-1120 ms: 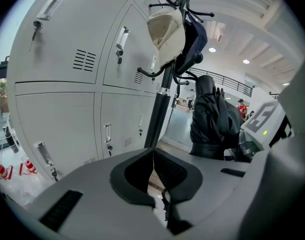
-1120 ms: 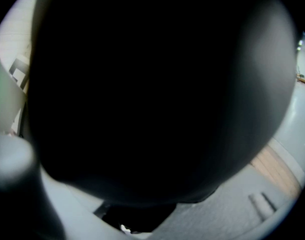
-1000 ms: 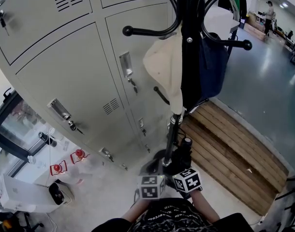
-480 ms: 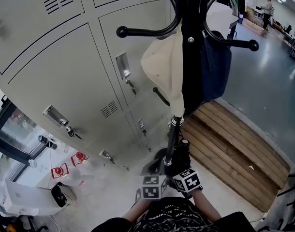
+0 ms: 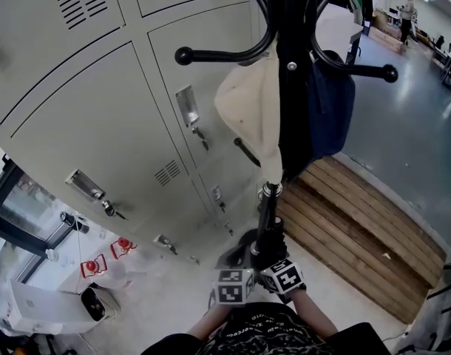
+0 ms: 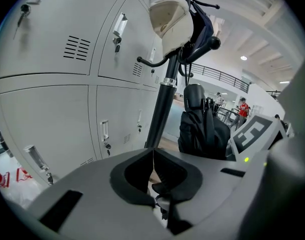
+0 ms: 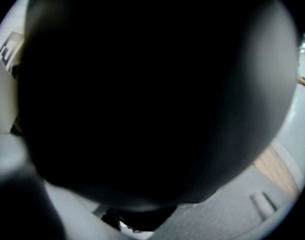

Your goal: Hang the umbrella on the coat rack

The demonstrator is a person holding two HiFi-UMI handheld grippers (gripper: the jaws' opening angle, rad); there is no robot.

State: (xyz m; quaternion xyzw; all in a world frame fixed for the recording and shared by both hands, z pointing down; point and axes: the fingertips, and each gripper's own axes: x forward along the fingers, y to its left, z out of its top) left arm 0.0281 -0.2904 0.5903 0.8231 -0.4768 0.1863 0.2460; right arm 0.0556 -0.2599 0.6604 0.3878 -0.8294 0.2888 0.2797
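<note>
None of the hanging is done yet, by the look of it: the black folded umbrella (image 5: pixel 273 239) is down low in the right gripper (image 5: pixel 276 261), far beneath the hooks of the coat rack (image 5: pixel 288 87). Up there, well above both sets of jaws, a cream hat (image 5: pixel 248 102) and a navy bag (image 5: pixel 329 109) already hang close to the pole. The long hook with the ball end (image 5: pixel 182 54) is bare, and so is the one on the other side (image 5: pixel 390 72). What is left, I judge, is the whole lift: raising the umbrella beyond the jaws' present height, finding its loop or handle, and setting it over a free hook.

The right gripper's own view is almost wholly filled by a dark mass pressed right up to the jaws, which I take to be the umbrella. From the left gripper view the bundle stands upright beside the right gripper's marker cube, clear of the floor. So the right jaws stand wide and clamped on the umbrella's thick body.

The left gripper (image 6: pixel 152 161) has its jaws together, the two black pads meeting along a thin seam with nothing between them. The rack's pole rises just ahead of them, apart from the pads, and grey lockers (image 5: pixel 100 124) stand beyond.
</note>
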